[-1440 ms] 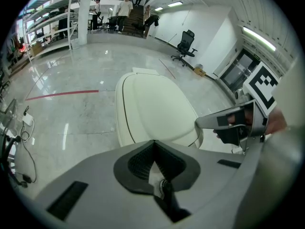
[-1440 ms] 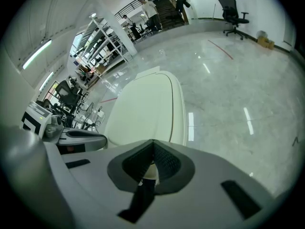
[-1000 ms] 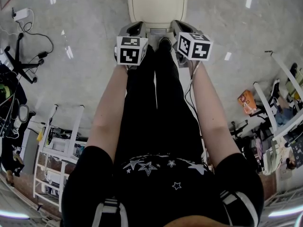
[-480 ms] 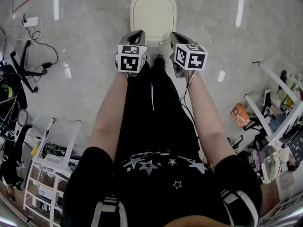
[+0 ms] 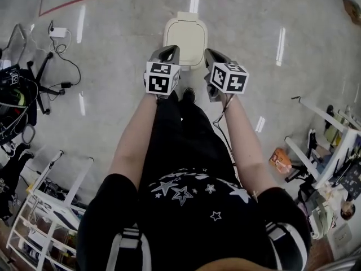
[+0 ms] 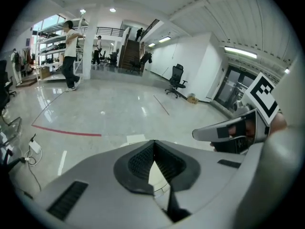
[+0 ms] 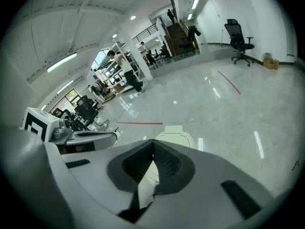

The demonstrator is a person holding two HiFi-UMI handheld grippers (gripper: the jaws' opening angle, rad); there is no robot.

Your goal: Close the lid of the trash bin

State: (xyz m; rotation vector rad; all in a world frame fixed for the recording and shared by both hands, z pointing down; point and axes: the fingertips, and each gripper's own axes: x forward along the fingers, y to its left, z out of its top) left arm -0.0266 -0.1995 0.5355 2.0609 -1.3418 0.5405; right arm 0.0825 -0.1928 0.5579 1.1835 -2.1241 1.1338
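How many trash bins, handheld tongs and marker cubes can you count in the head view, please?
Trash bin: 1
Tongs: 2, the left tongs and the right tongs, both shut and empty
Marker cubes: 2, the left cube and the right cube
Total: 5

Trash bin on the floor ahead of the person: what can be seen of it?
The cream, rounded-rectangular plastic trash bin stands upright on the glossy grey floor, straight ahead of the person. From above, mostly its smooth lid shows, with a raised border. It looks shut flat. A small hinge block sits at the far edge. The left tongs and right tongs, both shut and empty, are not on it.
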